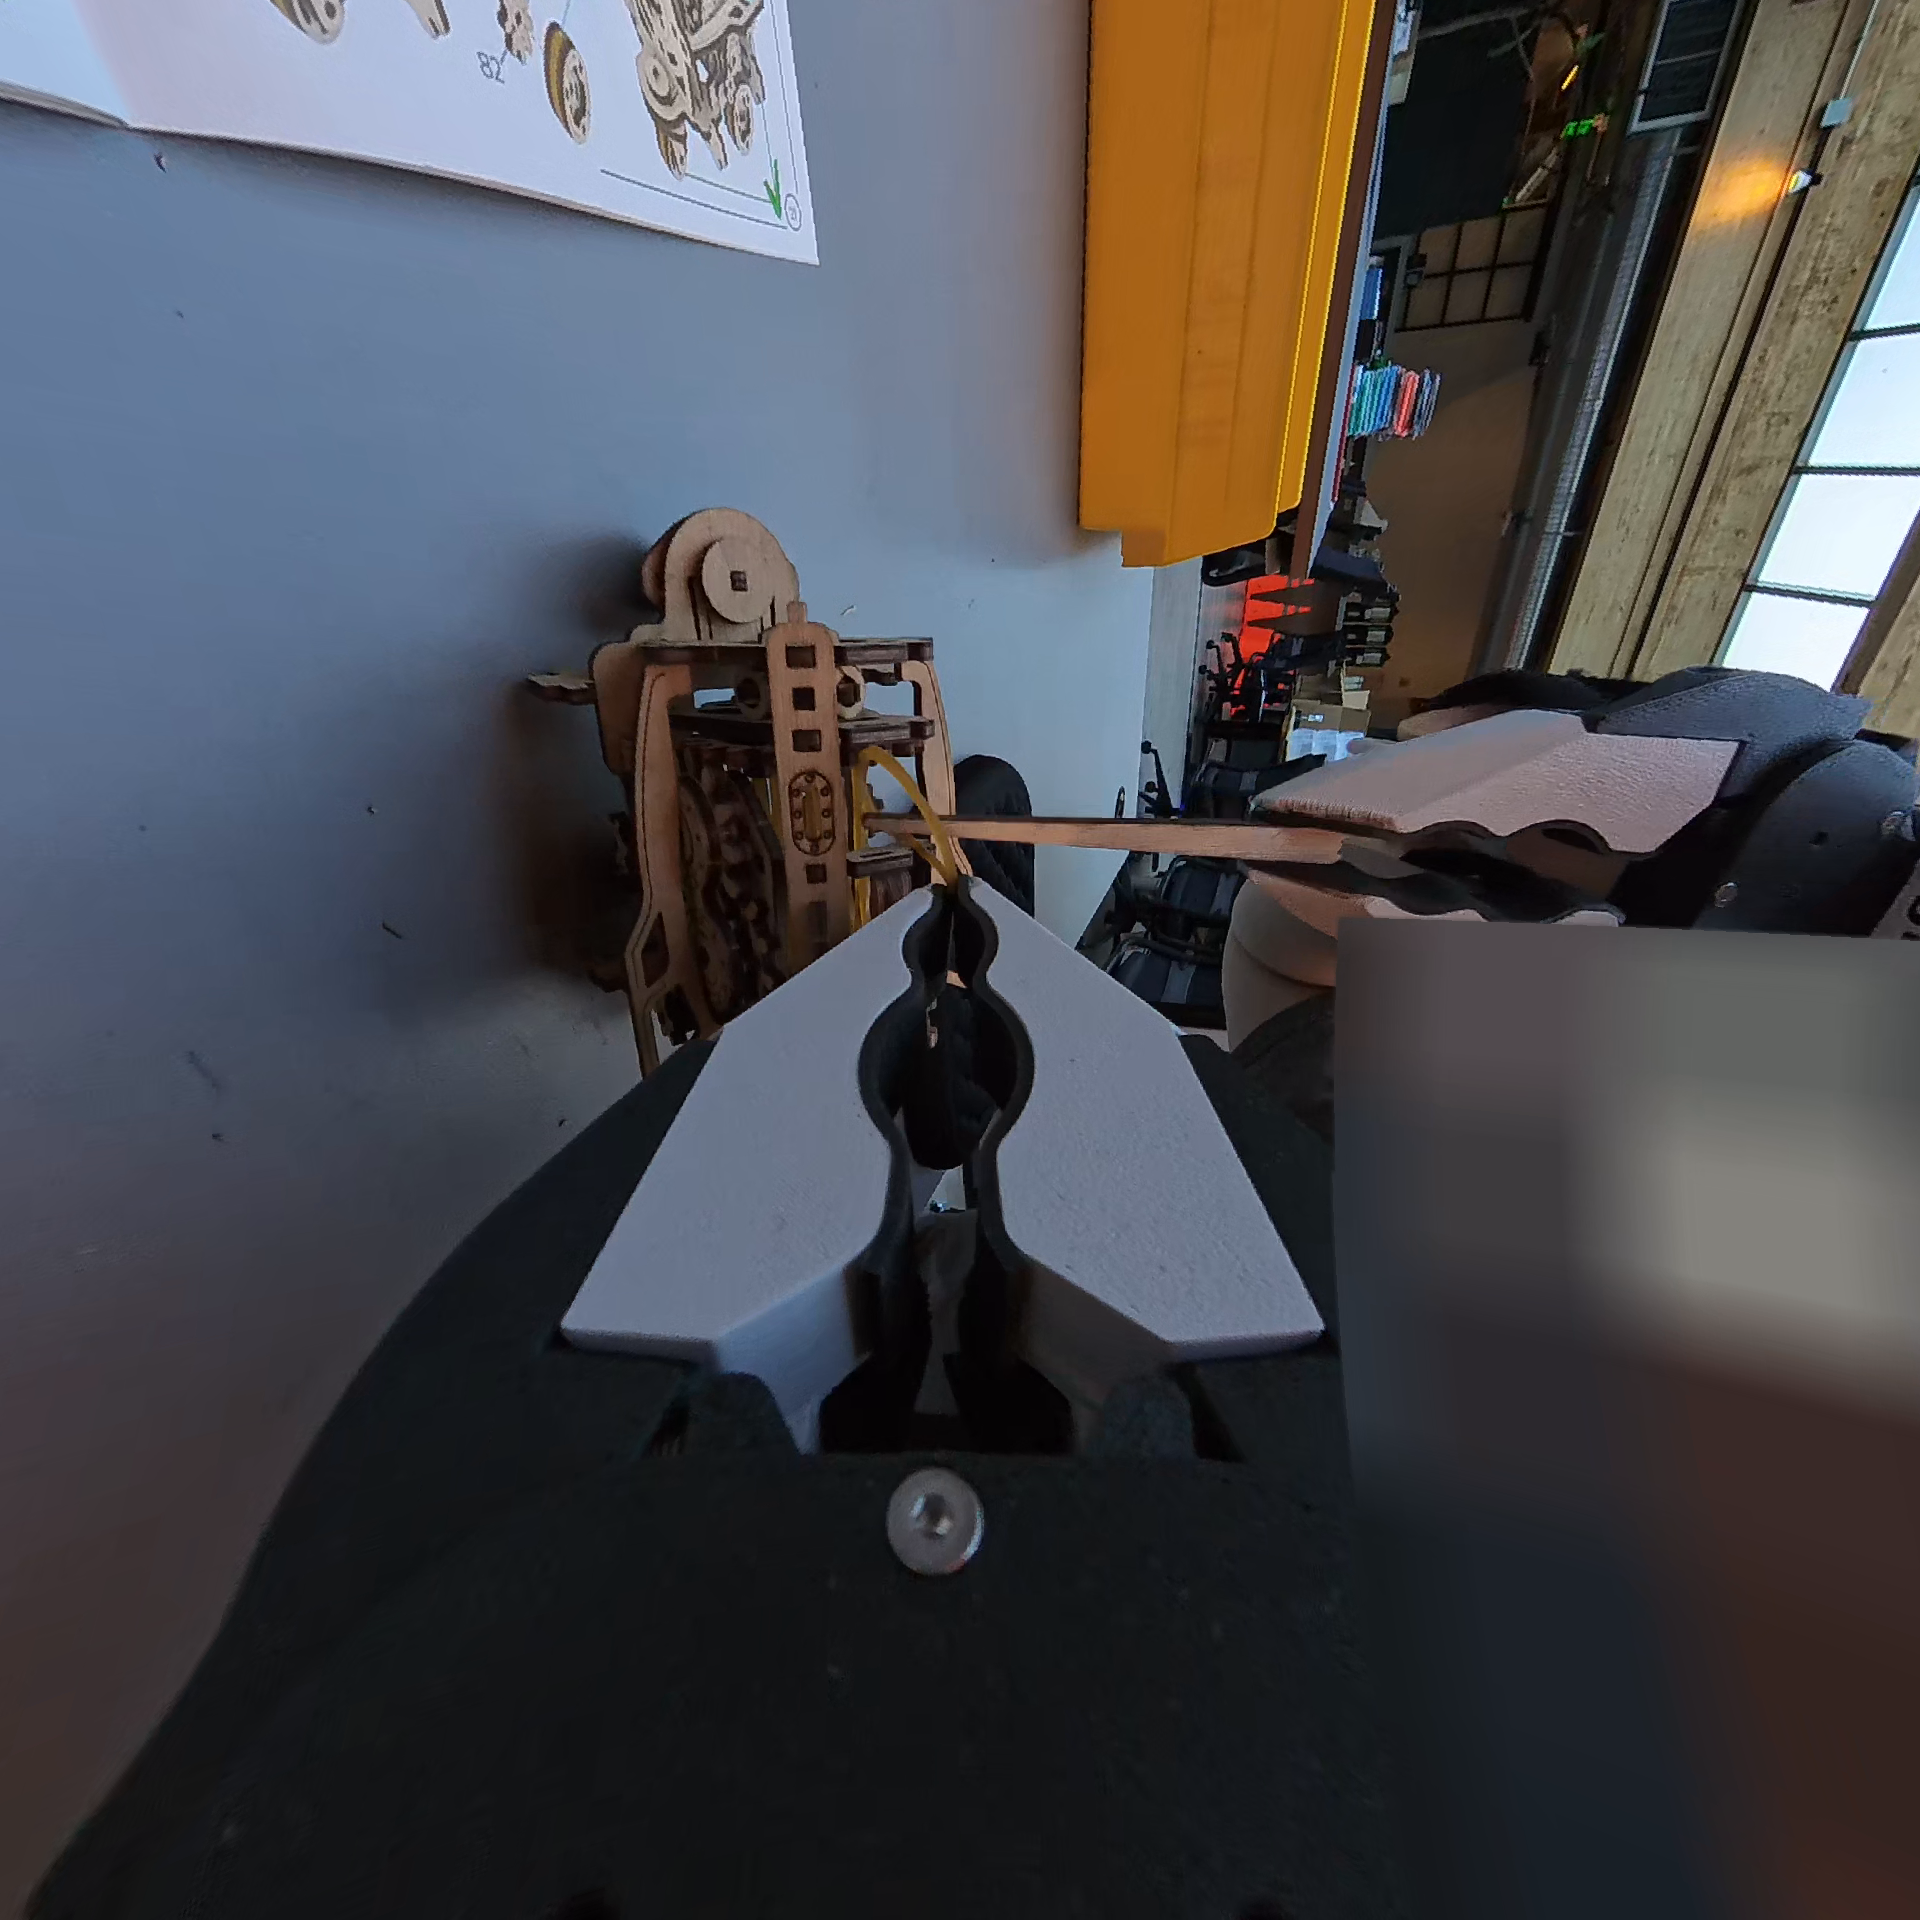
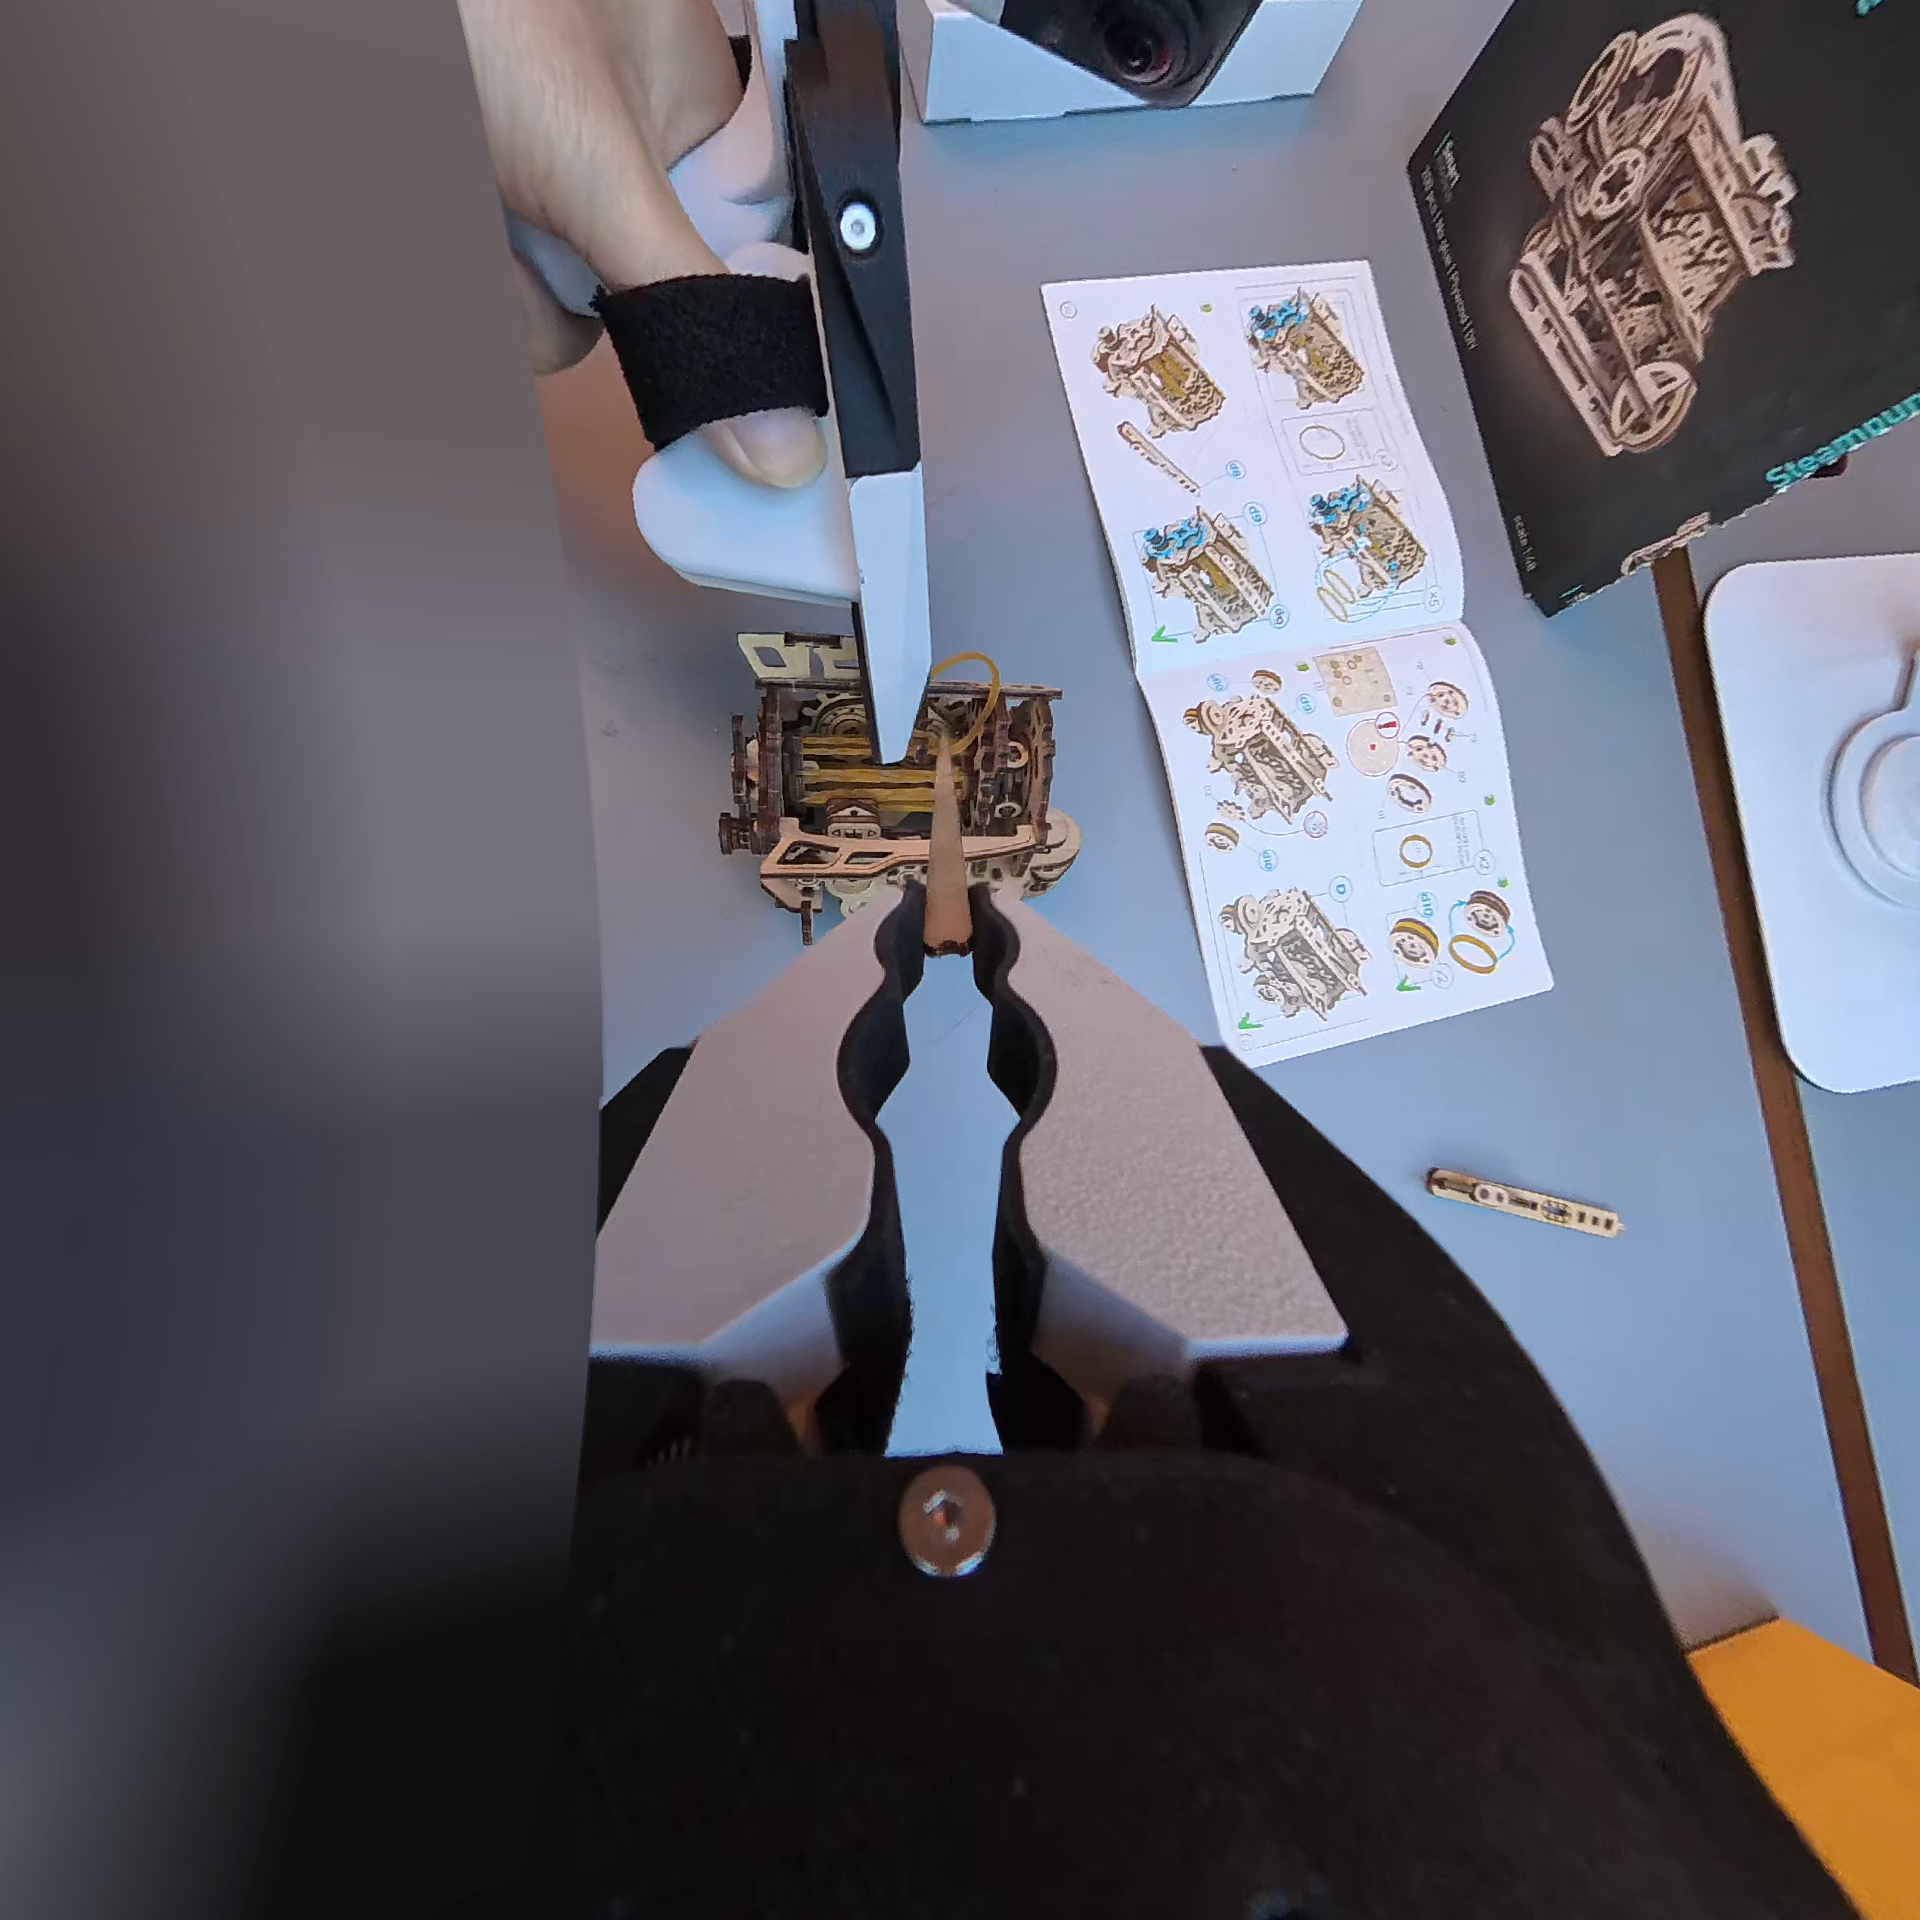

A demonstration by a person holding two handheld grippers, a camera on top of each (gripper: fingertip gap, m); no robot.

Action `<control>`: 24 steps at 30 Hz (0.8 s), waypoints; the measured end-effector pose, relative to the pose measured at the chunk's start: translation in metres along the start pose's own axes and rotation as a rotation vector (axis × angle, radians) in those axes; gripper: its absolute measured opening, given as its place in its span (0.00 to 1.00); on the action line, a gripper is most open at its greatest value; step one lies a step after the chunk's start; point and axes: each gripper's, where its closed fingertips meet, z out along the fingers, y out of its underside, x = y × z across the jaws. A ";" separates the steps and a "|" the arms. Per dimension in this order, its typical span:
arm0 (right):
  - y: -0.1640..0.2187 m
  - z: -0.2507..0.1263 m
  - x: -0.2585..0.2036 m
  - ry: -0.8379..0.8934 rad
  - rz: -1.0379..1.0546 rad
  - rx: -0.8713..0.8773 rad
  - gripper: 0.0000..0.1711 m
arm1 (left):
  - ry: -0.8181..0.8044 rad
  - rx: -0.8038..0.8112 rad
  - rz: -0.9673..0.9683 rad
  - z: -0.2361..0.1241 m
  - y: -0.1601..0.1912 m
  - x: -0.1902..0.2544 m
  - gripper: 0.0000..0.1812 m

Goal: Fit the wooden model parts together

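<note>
Right tongs (image 2: 948, 914): white fingers with black wavy pads, closed at the tips on a slim wooden stick (image 2: 945, 852), gripped at its thick end. Stick tapers away from the tongs; long axis runs from the tips straight into the wooden model (image 2: 894, 800), its thin end reaching a yellow rubber band (image 2: 966, 696) among the gears. In the left wrist view the same stick (image 1: 1091, 831) crosses level from the right tongs (image 1: 1351, 857) to the model (image 1: 769, 790).

Left tongs (image 1: 954, 894): tips pressed together on a strand of the rubber band (image 1: 914, 800), which loops out of the model's side; seen from the right wrist view, the left tongs (image 2: 894, 727) come down onto the model's top, a hand (image 2: 665, 208) on the handle with a black strap over one finger.

Wooden model: pale laser-cut plywood, boxy open frame — gears and dark inner plates visible, yellow bands wound across the core, a round disc piece at one end. It stands on the desk between the two tongs.

Desk (image 2: 1455, 1403): flat grey surface. On it an open instruction leaflet (image 2: 1299, 644) just right of the model, a dark product box (image 2: 1662, 291) beyond that, a small loose wooden strip (image 2: 1522, 1203) lying apart to the right, a white object (image 2: 1829, 810) at the right edge.

Room: yellow panel (image 1: 1216, 270) past the desk edge, shelving and large windows farther off.
</note>
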 end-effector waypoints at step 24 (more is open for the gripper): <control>0.003 0.003 0.006 0.018 -0.012 -0.107 0.04 | 0.018 -0.020 0.020 0.004 0.003 0.005 0.01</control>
